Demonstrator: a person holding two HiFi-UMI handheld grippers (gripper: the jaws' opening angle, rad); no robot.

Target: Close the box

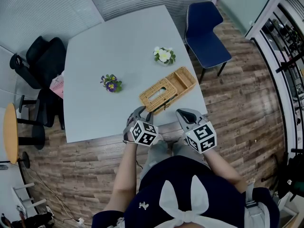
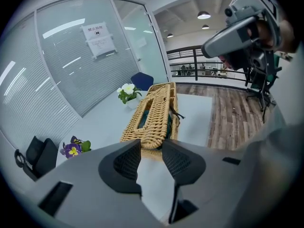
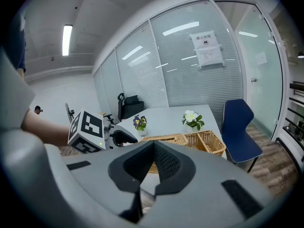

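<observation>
- The table (image 1: 118, 42) carries everything. The wicker box (image 1: 167, 89) sits near its front right corner, just ahead of both grippers, so I judge only a short reach is needed.
- The box lies open. Its slotted lid (image 1: 156, 94) is the part nearer the person, and the open tray (image 1: 184, 78) lies beyond it, toward the blue chair (image 1: 204, 30). I cannot tell from here where the two parts join, so find that edge before lifting anything.
- The left gripper (image 1: 142, 113) points down at the lid's near end. Its jaws stand about half apart with nothing between them, only bare table and the wicker edge ahead. That gap looks wide enough to take the lid's rim. Slide one jaw under the rim, close on the weave rather than in the slot, and swing the lid over the tray in an arc.
- The right gripper (image 1: 184, 114) hovers just beside it with its jaw tips together, holding nothing. It is best used as a stop, pressing on the tray's wall so the light basket does not skate across the smooth top.
- The white flowers (image 1: 164, 55) stand near the tray's far side, so keep the swing low. The purple flowers (image 1: 111, 83) are well clear.
</observation>
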